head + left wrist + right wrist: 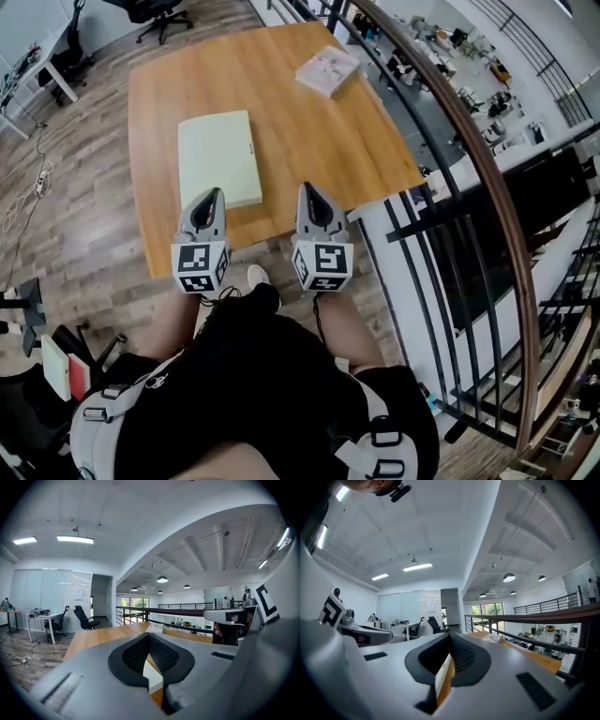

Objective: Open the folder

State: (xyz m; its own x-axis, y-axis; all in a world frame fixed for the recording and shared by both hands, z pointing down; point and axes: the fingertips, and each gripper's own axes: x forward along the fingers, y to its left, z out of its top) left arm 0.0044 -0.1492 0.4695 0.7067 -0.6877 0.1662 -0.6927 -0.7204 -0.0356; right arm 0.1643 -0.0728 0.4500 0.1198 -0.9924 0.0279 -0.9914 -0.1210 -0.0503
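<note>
Over the near edge of the table [309, 131], from the head view: holding the left gripper [213, 194] with jaws pressed together on nothing, tip above the near right corner of the pale green folder [217, 155], lying flat and closed on the left half of the wood; holding the right gripper [308, 189] just beside it, off the folder, jaws likewise together and empty. Noting also a white booklet [327, 70] well apart at the far right corner and a railing [441, 131] close along the right side. Along the left gripper view: looking through shut jaws at a pale sliver, probably the folder [153, 672], with wood beyond, nothing pinched. Along the right gripper view: same shut tips, only the edge of the table [446, 684] showing in the gap. Judging the risks: could shove the whole folder across the smooth wood by nudging the cover with closed tips instead of lifting it; cannot tell spine side from opening side, so could pry at the wrong one and merely drag; could raise both covers together by pinching too deep; could tip the folder off the table by pulling toward the near edge with nothing pinning it
</note>
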